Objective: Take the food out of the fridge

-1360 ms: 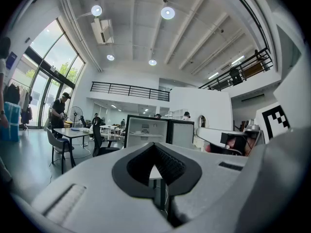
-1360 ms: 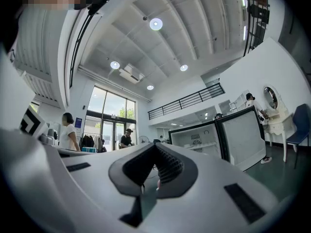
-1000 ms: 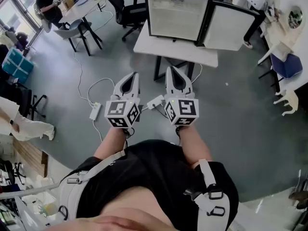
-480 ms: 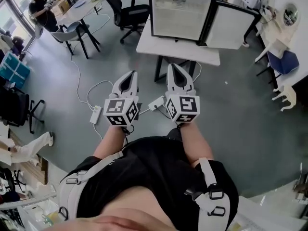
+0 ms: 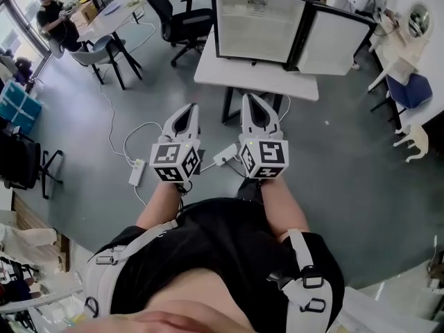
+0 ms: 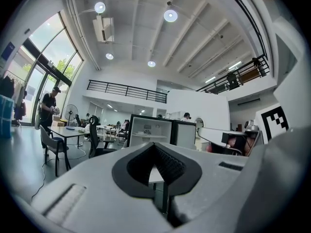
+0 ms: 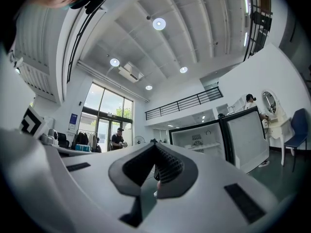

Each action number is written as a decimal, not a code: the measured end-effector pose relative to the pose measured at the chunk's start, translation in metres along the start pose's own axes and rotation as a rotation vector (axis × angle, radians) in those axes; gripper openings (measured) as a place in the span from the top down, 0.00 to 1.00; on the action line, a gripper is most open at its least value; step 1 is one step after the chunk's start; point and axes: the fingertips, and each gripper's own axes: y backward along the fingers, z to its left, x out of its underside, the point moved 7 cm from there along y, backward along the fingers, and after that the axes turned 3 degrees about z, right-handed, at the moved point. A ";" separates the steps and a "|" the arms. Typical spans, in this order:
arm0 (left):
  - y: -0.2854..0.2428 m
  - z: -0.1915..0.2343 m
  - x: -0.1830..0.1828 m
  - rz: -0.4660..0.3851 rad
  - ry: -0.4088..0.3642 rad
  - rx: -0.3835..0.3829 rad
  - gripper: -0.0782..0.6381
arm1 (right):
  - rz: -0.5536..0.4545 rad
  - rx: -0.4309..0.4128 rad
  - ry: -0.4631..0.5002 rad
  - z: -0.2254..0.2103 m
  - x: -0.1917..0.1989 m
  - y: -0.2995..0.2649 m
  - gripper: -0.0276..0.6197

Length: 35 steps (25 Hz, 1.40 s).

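Observation:
A small black-framed fridge (image 5: pixel 258 26) stands on a white table (image 5: pixel 243 75) ahead of me, its door (image 5: pixel 333 40) swung open to the right. Its white inside shows a shelf with a small item on it, too small to name. The fridge also shows in the left gripper view (image 6: pixel 150 131) and the right gripper view (image 7: pixel 197 140). My left gripper (image 5: pixel 186 109) (image 6: pixel 154 147) and right gripper (image 5: pixel 251 99) (image 7: pixel 154 147) are held side by side over the floor, short of the table. Both are shut and empty.
A white power strip (image 5: pixel 136 173) and cables lie on the grey floor to the left of my grippers. A black office chair (image 5: pixel 177 12) stands left of the table. A person (image 5: pixel 54 14) is at a desk far left. A blue chair (image 5: pixel 411 92) stands at right.
Both grippers have drifted slightly towards the table with the fridge, still shut. A person at the lower left has gone out of view.

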 end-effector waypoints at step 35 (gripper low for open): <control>-0.346 0.056 -0.041 0.057 -0.008 -0.130 0.89 | 0.074 -0.175 -0.024 -0.219 0.019 -0.310 0.95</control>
